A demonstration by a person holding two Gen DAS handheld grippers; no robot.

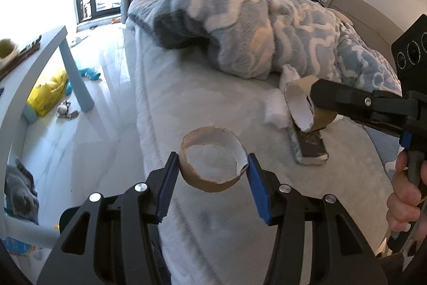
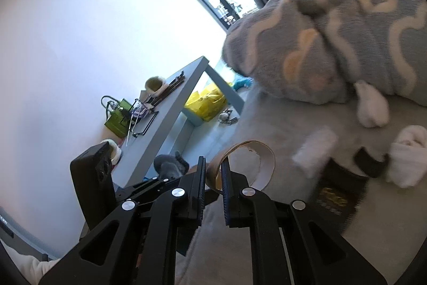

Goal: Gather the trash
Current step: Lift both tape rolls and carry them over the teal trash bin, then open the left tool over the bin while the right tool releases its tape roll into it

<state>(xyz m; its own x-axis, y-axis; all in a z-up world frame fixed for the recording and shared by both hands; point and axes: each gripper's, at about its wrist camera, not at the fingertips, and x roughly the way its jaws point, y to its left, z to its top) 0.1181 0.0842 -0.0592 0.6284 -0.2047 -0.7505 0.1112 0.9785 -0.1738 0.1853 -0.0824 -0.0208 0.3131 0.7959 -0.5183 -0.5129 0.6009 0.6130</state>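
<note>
My left gripper (image 1: 212, 170) is shut on a brown cardboard ring (image 1: 210, 176), squeezing it from both sides above the grey bed (image 1: 186, 103). My right gripper (image 2: 213, 167) is shut on the wall of a second cardboard ring (image 2: 267, 159); that gripper also shows in the left wrist view (image 1: 313, 98) holding this ring (image 1: 300, 111) above the bed. A dark packet (image 1: 311, 148) lies on the bed under it, also in the right wrist view (image 2: 337, 196). White crumpled tissues (image 2: 372, 106) lie beside the packet.
A blue and white patterned blanket (image 1: 253, 26) is heaped on the bed's far side. A grey side table (image 1: 37, 63) stands left of the bed with items on top. A yellow bag (image 1: 48, 92) and toys lie on the floor beneath it.
</note>
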